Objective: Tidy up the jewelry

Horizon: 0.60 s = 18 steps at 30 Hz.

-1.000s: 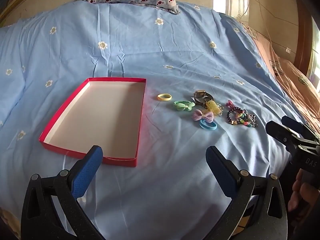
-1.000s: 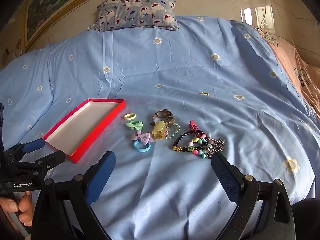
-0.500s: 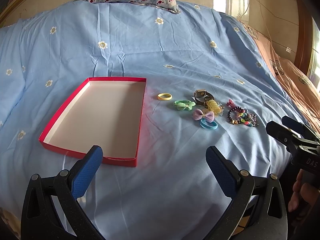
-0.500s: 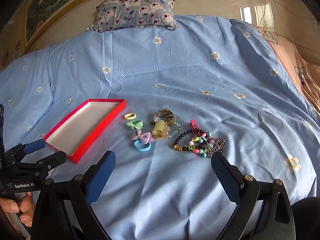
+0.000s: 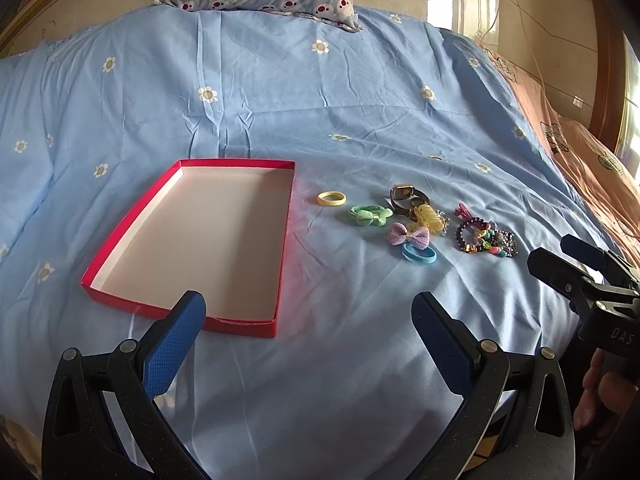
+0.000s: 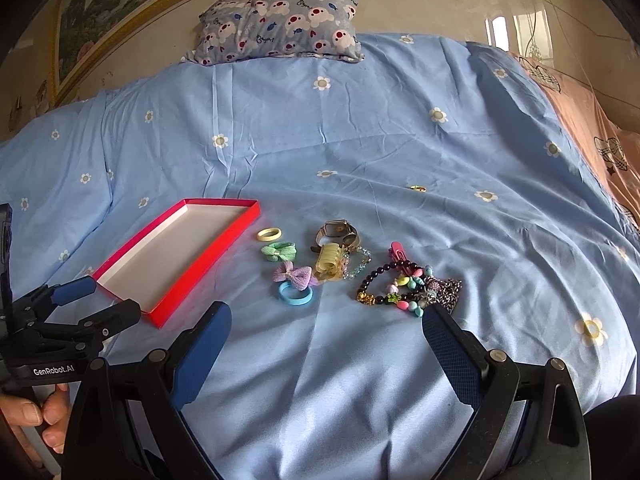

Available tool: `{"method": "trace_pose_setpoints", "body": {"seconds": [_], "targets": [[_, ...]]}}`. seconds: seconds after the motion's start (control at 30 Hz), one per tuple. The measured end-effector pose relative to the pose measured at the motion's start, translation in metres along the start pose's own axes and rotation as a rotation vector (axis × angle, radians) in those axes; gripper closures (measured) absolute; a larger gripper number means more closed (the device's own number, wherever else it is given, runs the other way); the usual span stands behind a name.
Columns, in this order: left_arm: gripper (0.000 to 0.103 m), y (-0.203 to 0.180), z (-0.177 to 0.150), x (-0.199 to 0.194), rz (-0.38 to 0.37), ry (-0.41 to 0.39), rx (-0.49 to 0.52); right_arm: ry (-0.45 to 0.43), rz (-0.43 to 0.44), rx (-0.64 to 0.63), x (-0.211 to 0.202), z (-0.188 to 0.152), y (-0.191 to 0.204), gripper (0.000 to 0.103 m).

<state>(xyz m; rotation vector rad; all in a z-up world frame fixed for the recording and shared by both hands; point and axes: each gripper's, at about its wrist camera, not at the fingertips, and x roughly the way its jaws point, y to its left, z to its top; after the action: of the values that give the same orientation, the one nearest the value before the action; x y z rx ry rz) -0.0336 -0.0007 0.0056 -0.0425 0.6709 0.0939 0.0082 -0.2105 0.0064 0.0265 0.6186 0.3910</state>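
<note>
A small heap of jewelry and hair things lies on the blue flowered bedsheet (image 6: pixel 400 128), just right of centre in the left wrist view and dead centre in the right wrist view. There is a yellow ring (image 5: pixel 331 199), a green bow (image 5: pixel 370 215), a purple bow (image 5: pixel 409 236) touching a blue hair tie (image 5: pixel 418 255), a yellow claw clip (image 6: pixel 329 265) lying against a wristwatch (image 6: pixel 337 233), a pink clip (image 6: pixel 400 253), and a tangle of beaded bracelets (image 6: pixel 408 290) at the right end of the heap. None of it is in the red tray (image 5: pixel 280 264), which sits open and bare just left of the heap, in the left middle of the left wrist view.

The left gripper (image 5: pixel 308 320) hangs at the bottom of its frame, blue pads spread wide, holding nothing, one pad over the tray's near edge. The right gripper (image 6: pixel 326 330) is likewise spread wide and bare, low in its frame, just short of the bracelets. A hand (image 6: pixel 32 416) grips the left tool's handle at lower left. A patterned pillow (image 6: pixel 280 26) rests at the top of the bed.
</note>
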Motion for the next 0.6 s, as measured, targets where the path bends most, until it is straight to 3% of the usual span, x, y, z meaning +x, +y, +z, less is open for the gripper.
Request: {"method": "trace_pose_setpoints", "body": {"seconds": [0.6], "targets": [[0.0,-0.0017,-0.0024,-0.0018,0.003,-0.008,0.006,0.006,0.007,-0.005,0.0018,-0.0012,0.0035,0.005]]}}
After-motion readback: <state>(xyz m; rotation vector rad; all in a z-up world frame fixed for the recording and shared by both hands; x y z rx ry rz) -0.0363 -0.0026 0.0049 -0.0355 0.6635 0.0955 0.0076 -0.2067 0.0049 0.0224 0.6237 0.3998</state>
